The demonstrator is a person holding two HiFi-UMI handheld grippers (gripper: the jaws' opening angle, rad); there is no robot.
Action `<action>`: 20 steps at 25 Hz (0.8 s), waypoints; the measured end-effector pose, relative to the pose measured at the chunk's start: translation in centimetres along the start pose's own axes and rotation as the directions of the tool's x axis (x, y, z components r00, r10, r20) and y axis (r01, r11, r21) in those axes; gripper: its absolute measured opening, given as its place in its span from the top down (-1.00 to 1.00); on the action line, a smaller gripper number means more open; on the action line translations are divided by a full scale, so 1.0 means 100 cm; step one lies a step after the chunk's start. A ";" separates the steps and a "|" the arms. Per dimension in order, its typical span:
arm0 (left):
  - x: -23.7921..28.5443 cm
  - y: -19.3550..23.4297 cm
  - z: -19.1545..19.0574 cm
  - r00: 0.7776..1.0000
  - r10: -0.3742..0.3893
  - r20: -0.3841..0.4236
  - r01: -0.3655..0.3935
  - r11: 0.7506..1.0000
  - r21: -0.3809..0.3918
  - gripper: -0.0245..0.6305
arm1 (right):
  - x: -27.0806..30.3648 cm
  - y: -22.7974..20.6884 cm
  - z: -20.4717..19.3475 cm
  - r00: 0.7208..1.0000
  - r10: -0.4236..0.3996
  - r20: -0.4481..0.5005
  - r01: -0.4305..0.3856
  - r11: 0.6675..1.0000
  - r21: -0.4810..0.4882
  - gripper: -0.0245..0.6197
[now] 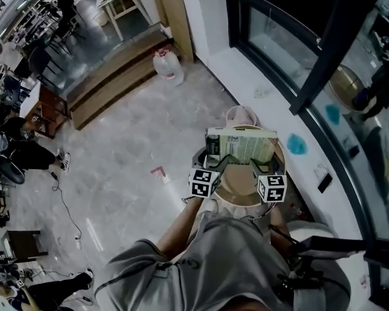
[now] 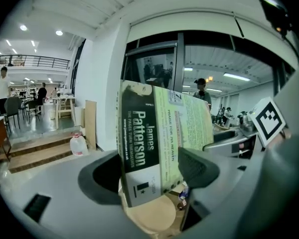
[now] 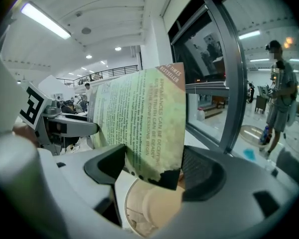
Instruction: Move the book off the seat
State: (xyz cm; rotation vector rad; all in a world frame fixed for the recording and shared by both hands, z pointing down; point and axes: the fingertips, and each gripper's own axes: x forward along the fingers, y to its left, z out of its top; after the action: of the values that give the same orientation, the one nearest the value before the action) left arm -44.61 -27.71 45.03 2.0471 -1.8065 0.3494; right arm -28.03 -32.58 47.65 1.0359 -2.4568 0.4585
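book [image 1: 241, 144]: pale green cover, dark James Patterson spine | my left tongs [image 2: 152, 172] clenched on spine end | my right tongs [image 3: 154, 169] clenched on other end | over round tan seat [image 1: 236, 192]

Person's wearing a loose grey top [image 1: 207, 267]. The left gripper [image 2: 152, 172] and right gripper [image 3: 154, 172] are both rocking pale grey shells with dark textured pads [image 2: 197, 167], each carrying a white cube [image 1: 204, 182] with black square markers.
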 end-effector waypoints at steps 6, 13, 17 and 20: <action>-0.019 0.026 -0.017 0.998 -0.036 -0.052 0.034 0.999 -0.029 -0.17 | 0.004 0.035 -0.010 0.999 -0.032 -0.041 0.033 0.999 0.026 -0.16; 0.015 0.035 -0.060 0.991 -0.065 -0.117 0.056 0.995 -0.079 -0.17 | 0.037 0.024 -0.050 0.993 -0.054 -0.109 0.060 0.997 0.055 -0.16; 0.047 0.027 -0.104 0.978 -0.107 -0.178 0.091 0.992 -0.092 -0.17 | 0.050 0.005 -0.095 0.982 -0.088 -0.168 0.105 0.990 0.094 -0.16; 0.070 0.026 -0.133 0.966 -0.127 -0.227 0.107 0.990 -0.096 -0.17 | 0.064 -0.006 -0.128 0.971 -0.108 -0.212 0.138 0.982 0.130 -0.16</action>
State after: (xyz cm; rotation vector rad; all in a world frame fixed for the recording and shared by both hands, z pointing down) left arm -45.29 -28.32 60.31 1.9551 -1.5288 0.4512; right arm -28.32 -30.91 61.93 1.1312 -2.1905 0.6753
